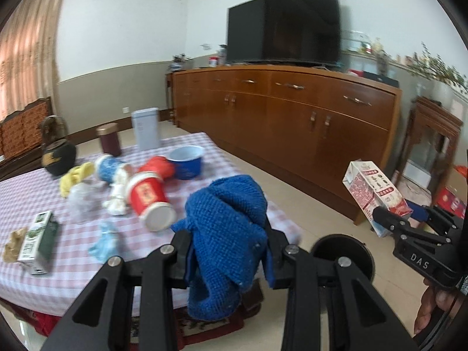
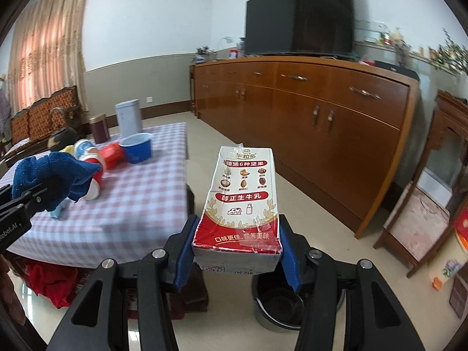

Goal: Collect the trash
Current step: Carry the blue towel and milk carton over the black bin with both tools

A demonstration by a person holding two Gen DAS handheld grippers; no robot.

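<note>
Right gripper (image 2: 237,251) clamps milk carton (image 2: 241,201) above the dark bin (image 2: 280,307), probably for dropping; left gripper (image 1: 226,251) pinches blue cloth (image 1: 226,222), likely for wiping.

Blue knitted cloth (image 1: 228,228); red-white milk carton (image 2: 242,201); lilac-white checked tablecloth (image 1: 73,263); brown sideboard (image 1: 292,111); black bin (image 2: 280,301)

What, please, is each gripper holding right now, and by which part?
Left gripper: crumpled blue knitted cloth, pinched at its bunched middle. Right gripper: red-and-white milk carton, gripped across its lower end.
</note>
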